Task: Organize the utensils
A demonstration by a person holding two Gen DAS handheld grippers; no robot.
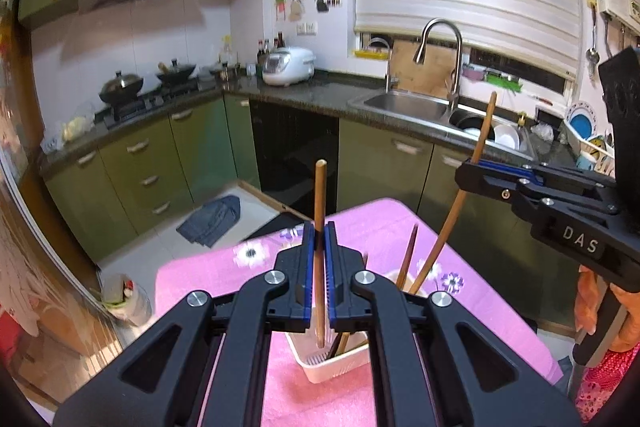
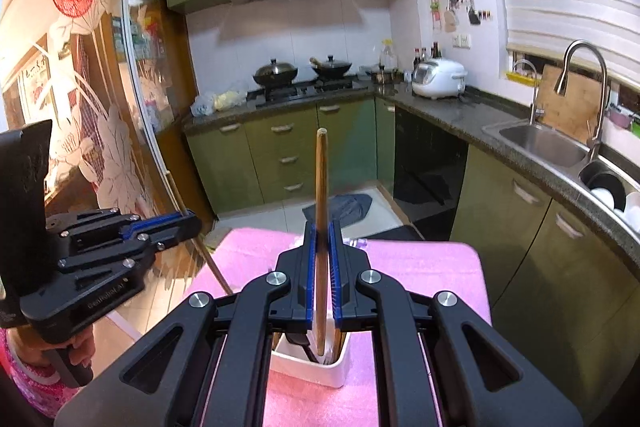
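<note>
A white utensil holder [image 1: 334,359] stands on the pink tablecloth [image 1: 208,279]; it also shows in the right wrist view [image 2: 310,367]. My left gripper [image 1: 319,247] is shut on a wooden chopstick [image 1: 319,195], held upright with its lower end inside the holder. My right gripper [image 2: 323,247] is shut on another wooden chopstick [image 2: 321,179], upright, with its lower end in the holder. In the left wrist view the right gripper [image 1: 476,167] holds its chopstick [image 1: 464,195] slanted into the holder. One more chopstick [image 1: 409,255] leans in the holder. The left gripper also shows in the right wrist view [image 2: 188,223].
The pink table's far edge [image 2: 360,239] faces green kitchen cabinets [image 2: 288,163]. A sink with tap [image 1: 424,99] and a dish rack [image 1: 588,139] lie at the right. A stove with woks [image 2: 304,75] and a rice cooker [image 2: 438,77] stand on the counter. A cloth [image 1: 212,219] lies on the floor.
</note>
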